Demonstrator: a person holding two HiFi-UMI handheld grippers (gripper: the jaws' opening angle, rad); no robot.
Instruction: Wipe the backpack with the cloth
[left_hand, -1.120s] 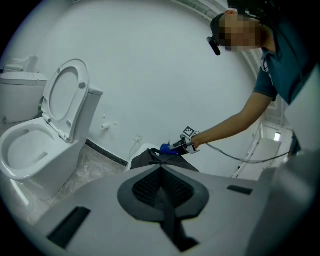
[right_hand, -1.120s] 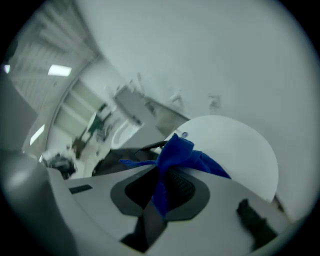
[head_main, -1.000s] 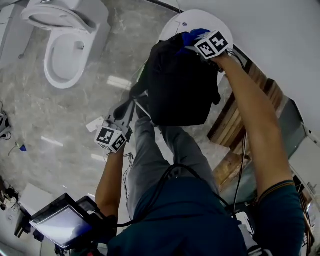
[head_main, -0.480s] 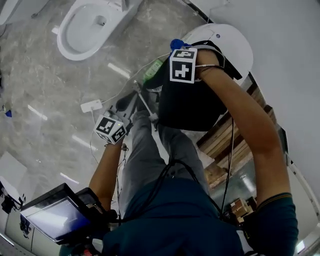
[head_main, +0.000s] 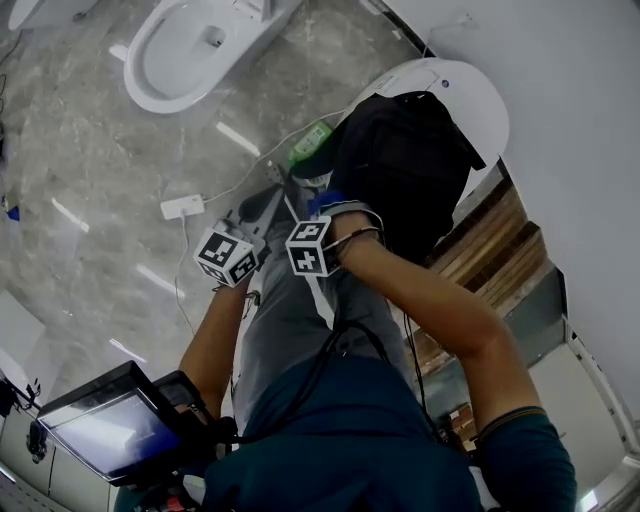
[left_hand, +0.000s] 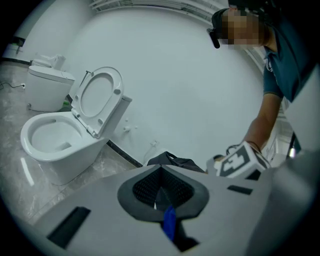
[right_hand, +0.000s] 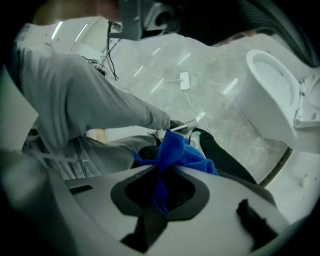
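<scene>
The black backpack (head_main: 405, 165) leans on a white rounded fixture (head_main: 470, 90) by the wall; its top shows past the left jaws (left_hand: 172, 161). My right gripper (head_main: 322, 207) is shut on the bunched blue cloth (head_main: 328, 200) at the pack's lower left edge. In the right gripper view the cloth (right_hand: 182, 150) bulges out of the closed jaws (right_hand: 167, 167). My left gripper (head_main: 262, 205) sits just left of it, shut (left_hand: 161, 175) on a thin dark backpack strap with a blue tab (left_hand: 169, 223).
A white toilet (head_main: 190, 50) stands on the marble floor, seat up (left_hand: 100, 100). A power strip (head_main: 182, 208) with its cable and a green bottle (head_main: 312, 140) lie near the pack. Wooden planks (head_main: 490, 255) are at the right. The person's grey trouser legs (head_main: 290, 320) are below.
The right gripper has swept the cloth from the top of the backpack down to its lower left edge, ending beside the left gripper. The left gripper keeps its hold.
</scene>
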